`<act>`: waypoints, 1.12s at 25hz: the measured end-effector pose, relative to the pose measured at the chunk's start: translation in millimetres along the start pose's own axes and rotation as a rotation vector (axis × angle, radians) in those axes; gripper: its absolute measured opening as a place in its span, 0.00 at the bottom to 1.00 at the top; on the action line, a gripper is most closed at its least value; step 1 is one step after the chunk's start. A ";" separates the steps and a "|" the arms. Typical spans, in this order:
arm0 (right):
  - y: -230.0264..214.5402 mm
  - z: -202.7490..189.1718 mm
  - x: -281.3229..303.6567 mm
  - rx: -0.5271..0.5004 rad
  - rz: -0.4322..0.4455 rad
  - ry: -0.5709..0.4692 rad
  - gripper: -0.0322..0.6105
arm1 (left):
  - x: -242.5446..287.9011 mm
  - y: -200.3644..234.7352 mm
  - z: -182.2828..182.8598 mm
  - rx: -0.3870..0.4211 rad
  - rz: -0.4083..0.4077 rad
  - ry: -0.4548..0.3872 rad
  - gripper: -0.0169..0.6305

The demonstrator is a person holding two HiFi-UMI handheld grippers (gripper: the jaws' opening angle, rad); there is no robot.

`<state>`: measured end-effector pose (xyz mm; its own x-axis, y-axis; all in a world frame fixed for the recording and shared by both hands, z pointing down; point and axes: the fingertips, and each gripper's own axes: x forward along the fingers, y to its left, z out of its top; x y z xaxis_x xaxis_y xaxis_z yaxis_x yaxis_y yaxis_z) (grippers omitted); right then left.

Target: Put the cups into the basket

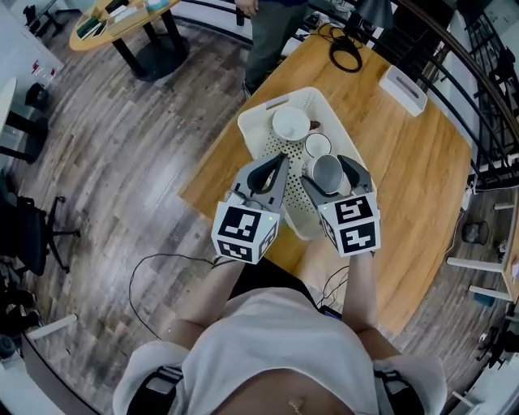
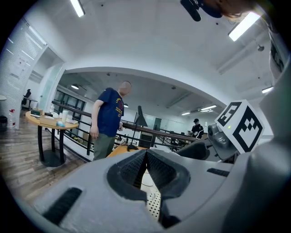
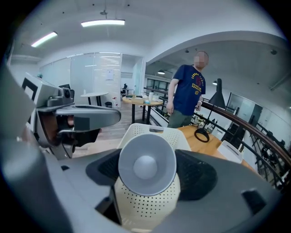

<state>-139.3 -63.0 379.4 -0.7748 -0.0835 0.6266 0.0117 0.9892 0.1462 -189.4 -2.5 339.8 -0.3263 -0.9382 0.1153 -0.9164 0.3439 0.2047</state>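
A white perforated basket stands on the wooden table. Two white cups lie in it, a large one and a smaller one. My right gripper is shut on a grey cup and holds it over the basket's near half. In the right gripper view the grey cup fills the gap between the jaws, with the basket behind it. My left gripper hovers beside it over the basket's near left part, shut and empty; its jaw tips meet.
A person in a blue shirt stands at the table's far end. A black cable coil and a white box lie on the far part of the table. A round table and a chair stand to the left.
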 end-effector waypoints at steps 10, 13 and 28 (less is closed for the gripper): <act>20.6 -8.0 38.2 0.000 0.063 0.081 0.62 | -0.3 35.0 -4.5 -0.037 0.036 0.001 0.04; 22.7 -14.9 49.7 0.003 0.078 0.114 0.62 | 4.2 43.4 -5.9 -0.046 0.038 -0.002 0.04; 41.8 -60.8 97.0 -0.009 0.198 0.307 0.62 | 26.3 71.0 -8.5 -0.091 0.043 -0.018 0.04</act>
<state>-175.6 -37.0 492.9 -0.5311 0.0754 0.8440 0.1487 0.9889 0.0052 -261.0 -2.4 365.6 -0.3701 -0.9227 0.1084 -0.8770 0.3855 0.2870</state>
